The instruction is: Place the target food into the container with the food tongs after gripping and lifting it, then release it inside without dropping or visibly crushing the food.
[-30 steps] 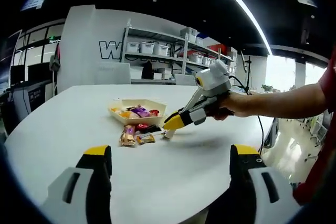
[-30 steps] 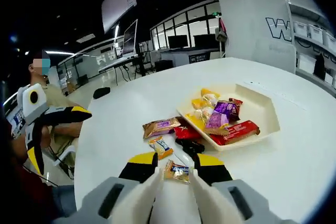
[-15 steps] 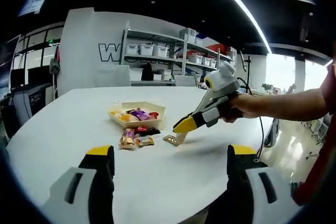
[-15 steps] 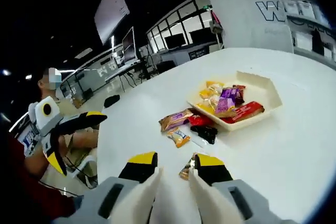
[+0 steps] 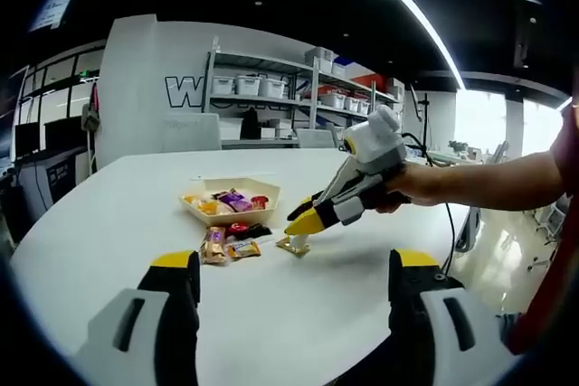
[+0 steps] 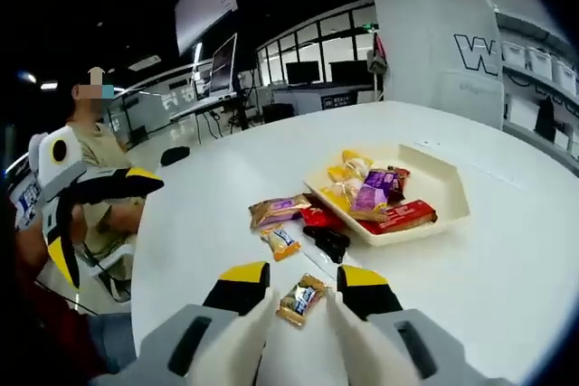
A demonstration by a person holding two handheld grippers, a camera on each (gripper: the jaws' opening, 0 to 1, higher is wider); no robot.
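A gold-wrapped candy point(image 6: 301, 299) is lying on the white table point(image 6: 507, 277), low centre of frame, bracketed by the partly open right gripper point(image 6: 303, 288); grip is not confirmed. The left gripper point(image 5: 288, 270) is being held wide open, empty. Light, crinkly, slippery wrapper is judged; mid-body gripping is advised.

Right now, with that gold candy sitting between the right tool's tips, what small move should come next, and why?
Probably close the right hand-held gripper gently on the gold-wrapped candy. The candy lies on the white table between the open tips, apparently ungripped, and the tray it belongs in sits just beyond. A soft squeeze should avoid crushing it.
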